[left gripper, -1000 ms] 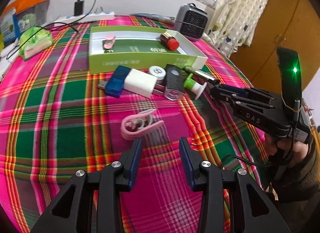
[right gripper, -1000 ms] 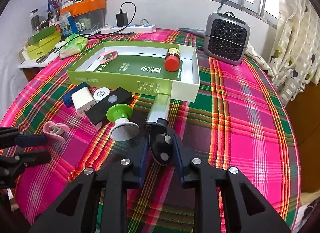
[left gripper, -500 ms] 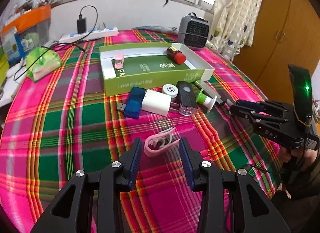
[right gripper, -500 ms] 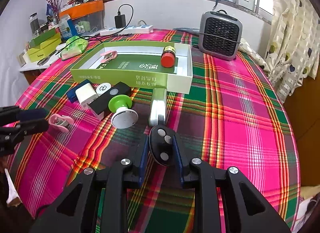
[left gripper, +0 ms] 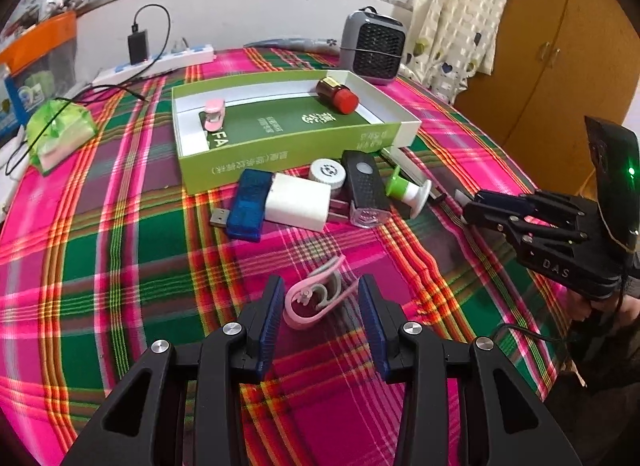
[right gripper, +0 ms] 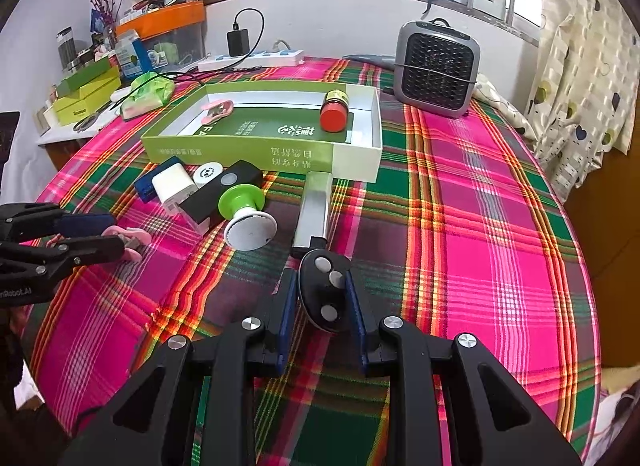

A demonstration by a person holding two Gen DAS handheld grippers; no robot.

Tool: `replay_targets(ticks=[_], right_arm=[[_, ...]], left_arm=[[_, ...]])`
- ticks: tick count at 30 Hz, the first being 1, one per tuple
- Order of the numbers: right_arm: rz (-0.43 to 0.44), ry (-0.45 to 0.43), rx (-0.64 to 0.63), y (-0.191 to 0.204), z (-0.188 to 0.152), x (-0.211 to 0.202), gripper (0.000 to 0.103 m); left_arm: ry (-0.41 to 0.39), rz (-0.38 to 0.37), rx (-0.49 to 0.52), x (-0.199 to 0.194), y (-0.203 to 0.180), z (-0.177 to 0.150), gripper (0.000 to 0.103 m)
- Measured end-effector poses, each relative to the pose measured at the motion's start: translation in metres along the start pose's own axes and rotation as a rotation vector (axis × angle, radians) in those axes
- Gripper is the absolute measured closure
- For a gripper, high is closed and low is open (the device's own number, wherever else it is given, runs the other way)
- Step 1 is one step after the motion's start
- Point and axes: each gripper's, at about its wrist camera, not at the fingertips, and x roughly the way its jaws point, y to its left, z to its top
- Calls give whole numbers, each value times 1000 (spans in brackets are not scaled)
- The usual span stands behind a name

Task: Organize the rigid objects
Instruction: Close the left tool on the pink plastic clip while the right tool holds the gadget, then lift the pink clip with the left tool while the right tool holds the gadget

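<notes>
A pink clip (left gripper: pixel 316 300) lies on the plaid tablecloth between the fingers of my left gripper (left gripper: pixel 320 286). That gripper is open, and its blue pads stand clear of the clip on both sides. My right gripper (right gripper: pixel 322 290) is shut on the black riveted handle of a metal tool (right gripper: pixel 324 290). The tool's silver shaft (right gripper: pixel 314 205) points toward the green box (right gripper: pixel 240 151). Inside the box (left gripper: pixel 280 153) lie another pink clip (left gripper: pixel 214 115) and a red-capped jar (left gripper: pixel 338 95). The right gripper (left gripper: pixel 480 201) also shows at the right of the left wrist view.
In front of the box lie a blue USB stick (left gripper: pixel 246 205), a white charger (left gripper: pixel 298 203), a round white cap (left gripper: pixel 327 173), a black device (left gripper: pixel 364 189) and a green-and-white spool (left gripper: pixel 406 189). A grey heater (right gripper: pixel 436 67), a power strip (right gripper: pixel 256 59) and a green pouch (left gripper: pixel 60 133) sit farther back.
My left gripper has closed in on the pink clip, which now lies between its fingers instead of ahead of them. The right gripper keeps its hold on the tool's handle.
</notes>
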Motion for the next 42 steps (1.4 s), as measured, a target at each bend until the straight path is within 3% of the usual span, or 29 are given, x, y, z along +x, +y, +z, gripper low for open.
replay_targets(ticks=[14, 29, 42], right_arm=[[12, -6, 1, -1, -3, -4, 77], [21, -9, 3, -2, -5, -4, 77], [28, -14, 3, -4, -4, -2, 78]], left_arm=[[20, -18, 33, 0, -23, -9, 66], [26, 92, 18, 13, -26, -3, 66], [14, 119, 14, 16, -27, -2, 66]])
